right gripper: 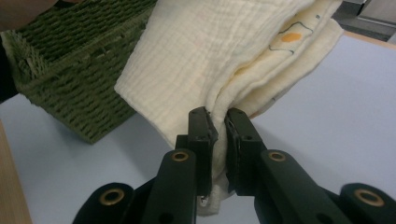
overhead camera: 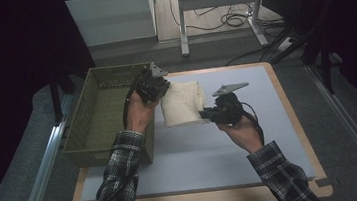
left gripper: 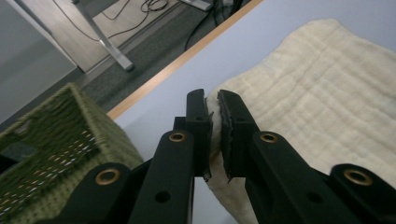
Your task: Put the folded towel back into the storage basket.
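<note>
High view, starting at the near edge: two forearms in plaid sleeves come up over the table (overhead camera: 270, 136), whose pale mat has a wooden rim showing along the front and right side. A wide stretch of mat lies bare on the near side and to the right of the hands. On the left, a green woven basket (overhead camera: 98, 114) stands with its near part hanging past the table's left edge; its right wall is just beside the left hand.

A folded cream cloth (overhead camera: 183, 103) hangs between the two hands, near the middle of the table and right next to the basket. The left gripper (overhead camera: 161, 88) has the cloth's upper left corner, close to the basket's far right corner. The right gripper (overhead camera: 207, 112) has the cloth's lower right corner.

Left gripper view: the jaws are pinched on the cloth's edge (left gripper: 303, 88), nearly together, with the basket (left gripper: 56, 140) at left. Right gripper view: the jaws are clamped on a bunched fold of the cloth (right gripper: 210, 56), which drapes away toward the basket (right gripper: 79, 70).

Beyond the table's far edge lie floor, cables and a metal frame's legs (overhead camera: 218, 16).
</note>
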`<control>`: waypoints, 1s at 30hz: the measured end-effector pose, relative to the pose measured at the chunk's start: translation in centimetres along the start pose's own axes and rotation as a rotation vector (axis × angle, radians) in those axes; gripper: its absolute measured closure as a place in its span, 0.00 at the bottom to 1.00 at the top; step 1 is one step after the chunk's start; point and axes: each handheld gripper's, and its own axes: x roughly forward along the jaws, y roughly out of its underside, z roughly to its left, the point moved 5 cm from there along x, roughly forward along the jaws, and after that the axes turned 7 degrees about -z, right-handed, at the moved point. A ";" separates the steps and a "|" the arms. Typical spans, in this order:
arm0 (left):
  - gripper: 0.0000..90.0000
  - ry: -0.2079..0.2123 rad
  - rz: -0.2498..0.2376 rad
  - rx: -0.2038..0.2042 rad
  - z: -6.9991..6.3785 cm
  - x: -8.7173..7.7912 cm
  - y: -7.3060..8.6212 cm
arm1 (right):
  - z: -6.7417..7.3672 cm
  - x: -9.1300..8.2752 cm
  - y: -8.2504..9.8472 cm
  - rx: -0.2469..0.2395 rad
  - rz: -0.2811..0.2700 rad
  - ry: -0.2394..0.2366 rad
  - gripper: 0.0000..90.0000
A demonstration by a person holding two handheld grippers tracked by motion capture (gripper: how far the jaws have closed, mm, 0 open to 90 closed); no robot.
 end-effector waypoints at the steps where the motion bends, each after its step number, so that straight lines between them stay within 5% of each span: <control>1: 0.93 -0.007 -0.002 -0.004 0.3 -0.1 0.0 | 0.1 0.2 -0.2 0.003 -0.003 0.000 0.91; 15: 0.92 -0.109 0.002 0.026 4.3 -3.1 -0.2 | 2.0 3.3 -3.4 0.035 -0.035 -0.055 0.91; 30: 0.93 -0.203 0.031 -0.006 8.6 -6.3 2.7 | 6.2 8.1 -5.6 0.022 -0.032 -0.116 0.90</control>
